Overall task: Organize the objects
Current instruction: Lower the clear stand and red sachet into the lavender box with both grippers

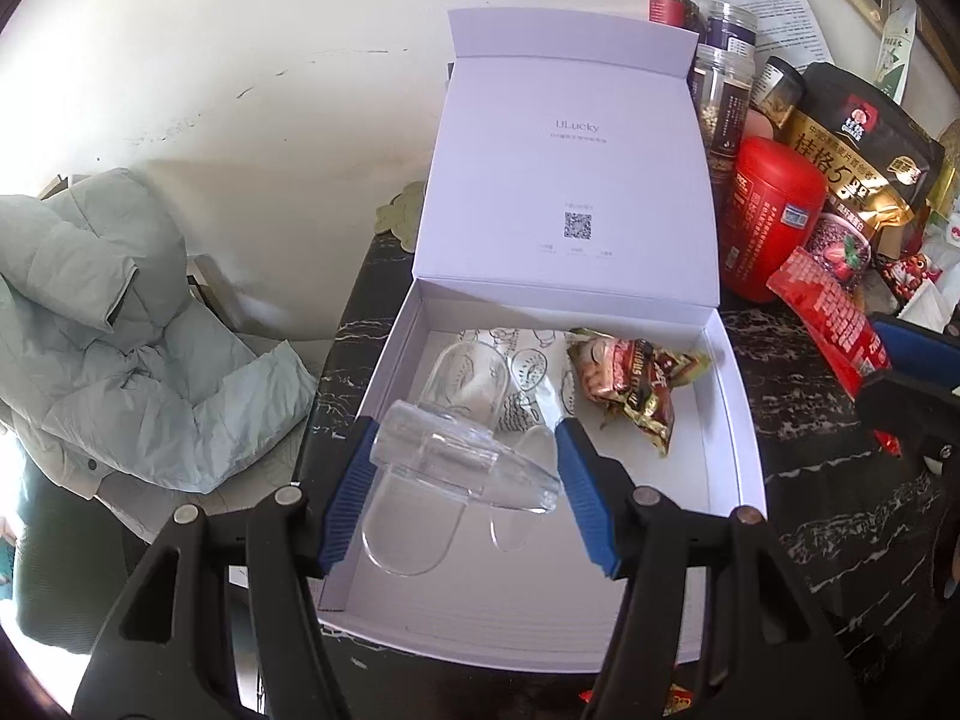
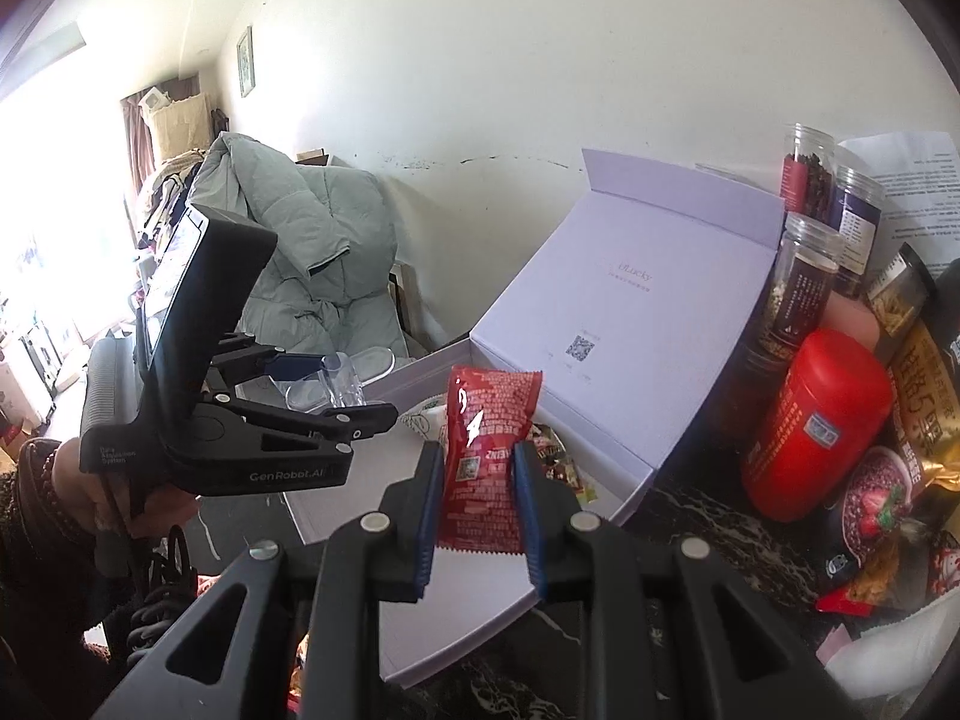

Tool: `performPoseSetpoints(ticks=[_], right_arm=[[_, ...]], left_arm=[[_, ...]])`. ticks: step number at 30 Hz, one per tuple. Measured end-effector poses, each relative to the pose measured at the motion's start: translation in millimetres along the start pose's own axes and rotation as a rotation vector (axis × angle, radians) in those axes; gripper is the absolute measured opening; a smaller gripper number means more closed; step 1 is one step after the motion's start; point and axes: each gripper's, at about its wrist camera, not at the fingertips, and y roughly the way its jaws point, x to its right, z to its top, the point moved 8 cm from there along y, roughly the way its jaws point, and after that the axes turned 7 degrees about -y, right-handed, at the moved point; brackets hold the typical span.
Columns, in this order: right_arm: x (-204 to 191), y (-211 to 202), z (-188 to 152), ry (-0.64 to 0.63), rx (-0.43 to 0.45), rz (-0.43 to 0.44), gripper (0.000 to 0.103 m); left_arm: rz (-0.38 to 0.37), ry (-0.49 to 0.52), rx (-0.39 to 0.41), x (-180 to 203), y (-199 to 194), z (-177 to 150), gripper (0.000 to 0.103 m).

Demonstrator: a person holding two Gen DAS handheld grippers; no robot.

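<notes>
Our left tongs (image 1: pixel 462 468) clamp a clear plastic holder (image 1: pixel 465 459), long axis crosswise, directly above the open white cardboard box (image 1: pixel 735 414). Our right tongs (image 2: pixel 477 501), nearly closed, pinch a red sachet (image 2: pixel 489 456) upright beside its right edge.

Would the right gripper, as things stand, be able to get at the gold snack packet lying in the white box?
Probably not yet: the right gripper is shut on a red sachet, so its jaws are occupied. The path itself looks free, as the gold snack packet lies uncovered in the open white box.
</notes>
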Motion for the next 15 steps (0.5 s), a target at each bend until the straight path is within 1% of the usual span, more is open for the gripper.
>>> performPoseSetpoints(ticks=[5,8,12,15], right_arm=[[12,16,6,0.015,-0.030,0.001,0.023],[19,23,12,0.026,-0.028,0.002,0.023],[28,33,21,0.043,-0.019,0.005,0.023],[30,47,24,0.028,-0.032,0.022,0.023]], left_arm=[[-0.001,-0.045,0.017,-5,9,16,0.059],[0.031,-0.036,0.018,-7,18,24,0.059],[0.028,-0.056,-0.005,-10,34,31,0.059],[0.037,-0.047,0.004,-11,43,40,0.059]])
